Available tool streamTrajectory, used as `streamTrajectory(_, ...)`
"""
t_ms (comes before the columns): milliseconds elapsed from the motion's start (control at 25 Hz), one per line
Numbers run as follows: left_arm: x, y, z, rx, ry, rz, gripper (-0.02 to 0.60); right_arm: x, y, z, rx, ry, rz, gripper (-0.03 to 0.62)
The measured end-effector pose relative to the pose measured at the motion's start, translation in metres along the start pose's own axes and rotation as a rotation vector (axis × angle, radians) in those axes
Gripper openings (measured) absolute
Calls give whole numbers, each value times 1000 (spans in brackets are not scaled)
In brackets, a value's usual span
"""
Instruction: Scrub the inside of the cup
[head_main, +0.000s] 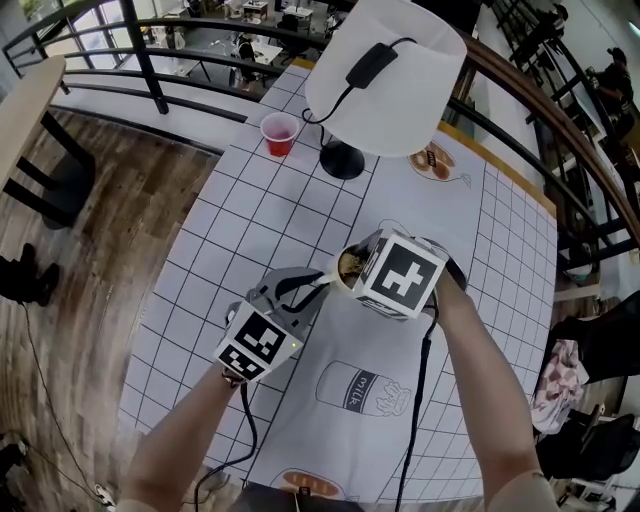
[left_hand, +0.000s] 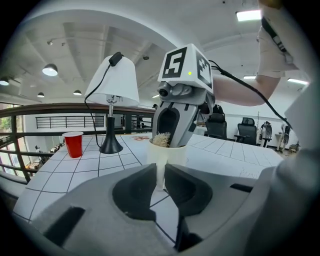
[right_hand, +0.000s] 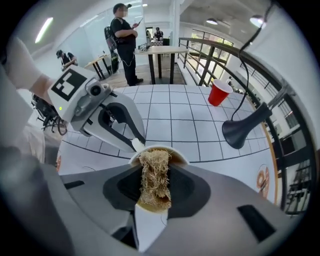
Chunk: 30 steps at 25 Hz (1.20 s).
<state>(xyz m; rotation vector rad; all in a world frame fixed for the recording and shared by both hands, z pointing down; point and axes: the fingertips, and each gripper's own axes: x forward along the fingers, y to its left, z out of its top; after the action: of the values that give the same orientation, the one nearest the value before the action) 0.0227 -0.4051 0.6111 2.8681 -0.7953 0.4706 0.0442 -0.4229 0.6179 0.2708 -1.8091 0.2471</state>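
Observation:
A cream cup (head_main: 345, 270) stands on the gridded tablecloth. Its thin handle (left_hand: 160, 175) sits between the jaws of my left gripper (left_hand: 160, 184), which is shut on it and points nearly level at the cup. From above, my right gripper (right_hand: 154, 192) points steeply down into the cup (right_hand: 159, 151), shut on a straw-coloured fibrous scrubber (right_hand: 155, 177). The scrubber (left_hand: 161, 139) shows just over the rim. In the head view the right gripper (head_main: 352, 268) covers most of the cup's mouth, and the left gripper (head_main: 316, 287) reaches it from the lower left.
A white lamp (head_main: 385, 70) with a black base (head_main: 342, 160) stands behind the cup, and a red plastic cup (head_main: 280, 133) is at the far left of the table. A railing runs along the table's far edge. A person (right_hand: 124, 40) stands in the distance.

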Motion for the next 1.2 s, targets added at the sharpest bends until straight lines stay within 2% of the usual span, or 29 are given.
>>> streamTrajectory(120,0,8,0,9,-1,51,54,-4,1,3,62,-71,80,114)
streamTrajectory(240,0,11,-3,0,9,64,55,-18,2,6,125,-185,89,114)
streamTrajectory(600,-11,8,-7,-3,75,82,55,-82,5,20,250,-531,-87,117)
streamTrajectory(640,-13,7,-5,-15,73,85,69,-92,4,20,263,-564,-113,117)
streamTrajectory(720,-20,5,1,-48,62,93,152,-110,4,19,280,-613,-168,117)
streamTrajectory(840,-36,5,25,-39,10,120,156,-141,4,15,303,-675,-254,117)
streamTrajectory(960,-64,3,65,56,-90,203,145,-173,11,9,311,-725,-338,118)
streamTrajectory(1040,-82,2,93,98,-150,252,110,-198,20,9,307,-768,-387,118)
streamTrajectory(1200,-114,-8,151,98,-244,288,86,-250,43,9,286,-836,-472,118)
